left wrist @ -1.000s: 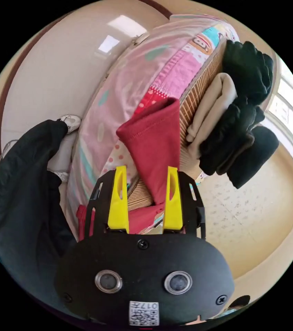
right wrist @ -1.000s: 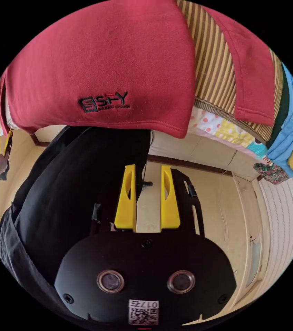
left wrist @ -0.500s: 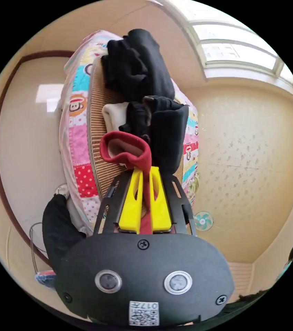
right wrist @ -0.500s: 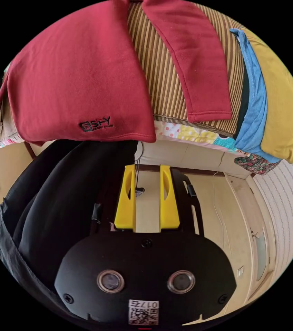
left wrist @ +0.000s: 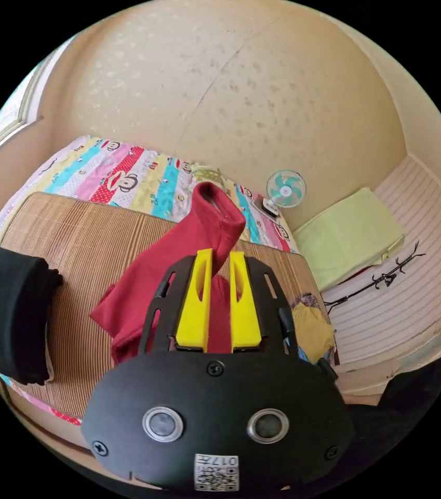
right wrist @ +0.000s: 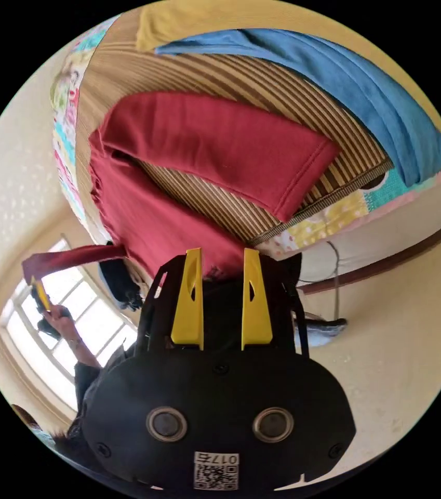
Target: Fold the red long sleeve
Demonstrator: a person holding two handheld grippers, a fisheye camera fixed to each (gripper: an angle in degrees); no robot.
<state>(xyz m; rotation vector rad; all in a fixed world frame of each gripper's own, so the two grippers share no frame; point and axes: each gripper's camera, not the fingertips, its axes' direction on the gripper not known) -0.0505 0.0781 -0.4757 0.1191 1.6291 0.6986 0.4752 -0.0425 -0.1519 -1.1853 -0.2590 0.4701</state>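
A: We have the left hand-held gripper (left wrist: pixel 218 260) clamped on a sleeve of the red long sleeve (left wrist: pixel 142 286), lifted off the woven mat (left wrist: pixel 75 244) on the bed, presumably to fold it inward.

B: Right hand-held gripper (right wrist: pixel 222 260) is apart, holding nothing; the other sleeve (right wrist: pixel 220 145) lies flat.

The right gripper (right wrist: pixel 221 296) has its two yellow jaws apart, with nothing between them. Beyond the jaws the red long sleeve shirt (right wrist: pixel 178 208) lies on a striped bamboo mat (right wrist: pixel 262 88). One sleeve (right wrist: pixel 220 145) lies spread flat on the mat, with the cuff near the mat's edge. The other sleeve (right wrist: pixel 75 257) is lifted off the mat and stretched toward the window (right wrist: pixel 69 317), where the left gripper (right wrist: pixel 40 294) holds its end in a person's hand (right wrist: pixel 59 314). A blue garment (right wrist: pixel 345 73) and a yellow garment (right wrist: pixel 194 15) lie further on the mat.
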